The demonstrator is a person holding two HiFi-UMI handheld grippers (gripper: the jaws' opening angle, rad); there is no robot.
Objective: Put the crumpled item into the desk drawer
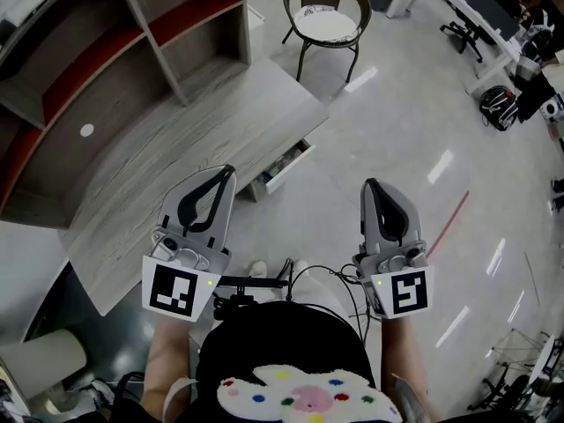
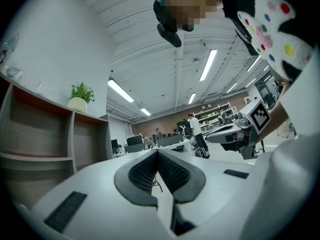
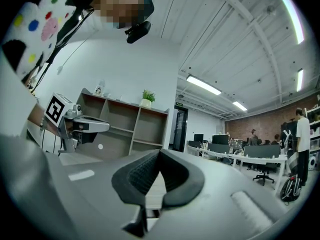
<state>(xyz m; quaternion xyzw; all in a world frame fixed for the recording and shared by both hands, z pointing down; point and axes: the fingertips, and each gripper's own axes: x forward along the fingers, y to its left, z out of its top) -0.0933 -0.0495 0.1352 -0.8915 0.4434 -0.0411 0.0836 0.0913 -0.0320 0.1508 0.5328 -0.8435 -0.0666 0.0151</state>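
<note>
The desk drawer point(image 1: 284, 166) stands partly pulled out from the right end of the grey wooden desk point(image 1: 203, 139), with small things inside. My left gripper point(image 1: 222, 176) point(image 2: 158, 151) hovers over the desk's near right part, shut and holding nothing. My right gripper point(image 1: 371, 186) point(image 3: 159, 153) hangs over the floor to the right of the drawer, also shut and holding nothing. A small white round thing point(image 1: 86, 130) lies far left at the foot of the shelf; I cannot tell whether it is the crumpled item. Each gripper shows in the other's view: left gripper point(image 3: 75, 121), right gripper point(image 2: 245, 129).
An open shelf unit point(image 1: 132, 33) stands behind the desk, with a potted plant point(image 2: 80, 96) on top. A round wicker chair point(image 1: 326, 16) sits beyond the desk's far end. Office desks and chairs point(image 1: 493, 25) line the right side, with people far off.
</note>
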